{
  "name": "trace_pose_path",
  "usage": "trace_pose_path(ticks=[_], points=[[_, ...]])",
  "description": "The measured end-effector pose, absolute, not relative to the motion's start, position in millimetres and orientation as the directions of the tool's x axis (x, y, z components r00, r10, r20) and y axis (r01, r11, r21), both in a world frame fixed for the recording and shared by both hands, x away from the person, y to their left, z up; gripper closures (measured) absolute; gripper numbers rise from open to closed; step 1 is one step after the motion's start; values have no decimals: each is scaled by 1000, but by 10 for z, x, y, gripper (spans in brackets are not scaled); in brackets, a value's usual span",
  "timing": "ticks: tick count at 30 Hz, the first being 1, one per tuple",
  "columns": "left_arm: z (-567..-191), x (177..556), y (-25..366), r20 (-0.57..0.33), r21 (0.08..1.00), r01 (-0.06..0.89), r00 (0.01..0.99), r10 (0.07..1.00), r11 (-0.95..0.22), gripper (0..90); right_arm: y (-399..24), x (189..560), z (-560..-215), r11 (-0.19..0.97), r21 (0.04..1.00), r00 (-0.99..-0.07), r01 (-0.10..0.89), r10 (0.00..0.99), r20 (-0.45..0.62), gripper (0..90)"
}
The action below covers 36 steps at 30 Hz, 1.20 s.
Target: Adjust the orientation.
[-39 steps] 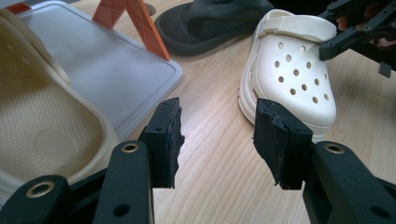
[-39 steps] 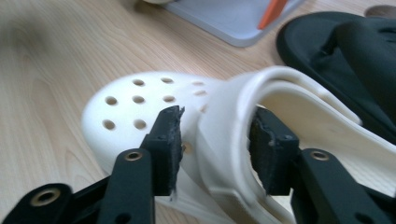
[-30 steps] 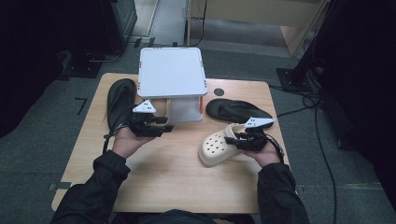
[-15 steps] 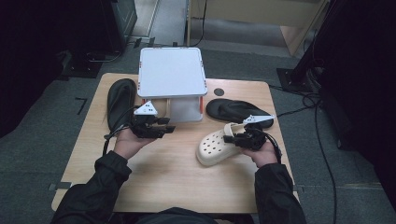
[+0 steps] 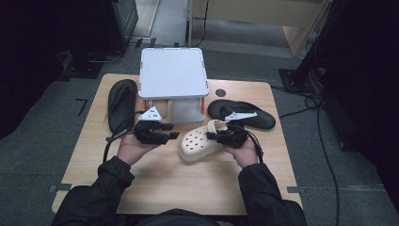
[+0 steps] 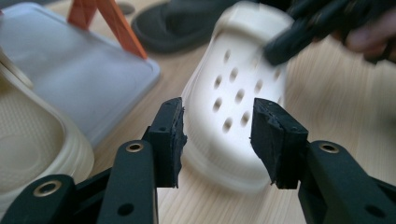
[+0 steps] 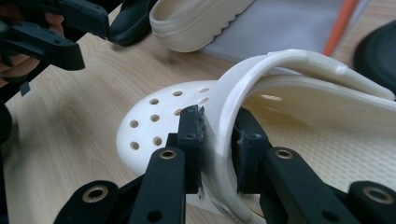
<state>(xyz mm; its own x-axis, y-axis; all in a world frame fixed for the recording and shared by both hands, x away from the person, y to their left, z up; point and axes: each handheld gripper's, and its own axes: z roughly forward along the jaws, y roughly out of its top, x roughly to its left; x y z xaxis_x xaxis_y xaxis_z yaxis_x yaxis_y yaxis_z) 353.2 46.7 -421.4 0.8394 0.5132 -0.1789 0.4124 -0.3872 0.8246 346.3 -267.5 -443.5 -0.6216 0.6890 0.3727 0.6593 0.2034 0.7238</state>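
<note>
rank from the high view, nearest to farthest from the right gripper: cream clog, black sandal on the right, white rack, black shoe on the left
1. cream clog, clamped in the right gripper
2. black sandal, just behind it
3. white rack, at the back centre
4. black shoe, far left

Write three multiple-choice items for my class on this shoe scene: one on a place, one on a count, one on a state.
1. Where does the white rack stand?
A. at the table's far middle
B. at the near left corner
C. on the floor

2. How many black shoes lie on the table?
A. none
B. two
C. four

3. What is the right gripper doing?
A. hanging open in the air
B. gripping the cream clog at its rim and strap
C. gripping a black shoe

Answers:
1. A, the high view shows it against the far edge, between the shoes.
2. B, one black shoe lies left of the rack, one right.
3. B, its fingers press the clog's wall from both sides, while the left gripper stands open before the toe.
</note>
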Motion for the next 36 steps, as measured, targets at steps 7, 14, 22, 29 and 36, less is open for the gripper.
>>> trace_pose_path(ticks=[7,14,22,29,36], points=[[-4242,3501,501,-205,810,448,821,533,-379,553,-2556,3509,-4496,204,723,-615,660,699,365,752],[-4309,3481,430,-190,794,447,826,530,-412,549,-2564,3545,-4517,219,726,-625,651,698,350,715],[-4368,3429,336,-191,788,447,831,522,-423,536,-2648,3467,-4396,274,758,-663,592,701,264,610],[-4419,3370,272,-203,781,455,832,515,-427,573,-2933,3413,-4268,232,789,-650,569,714,259,768],[-4542,3359,195,-190,763,458,834,518,-457,577,-3039,3544,-4474,261,759,-629,596,740,239,808]])
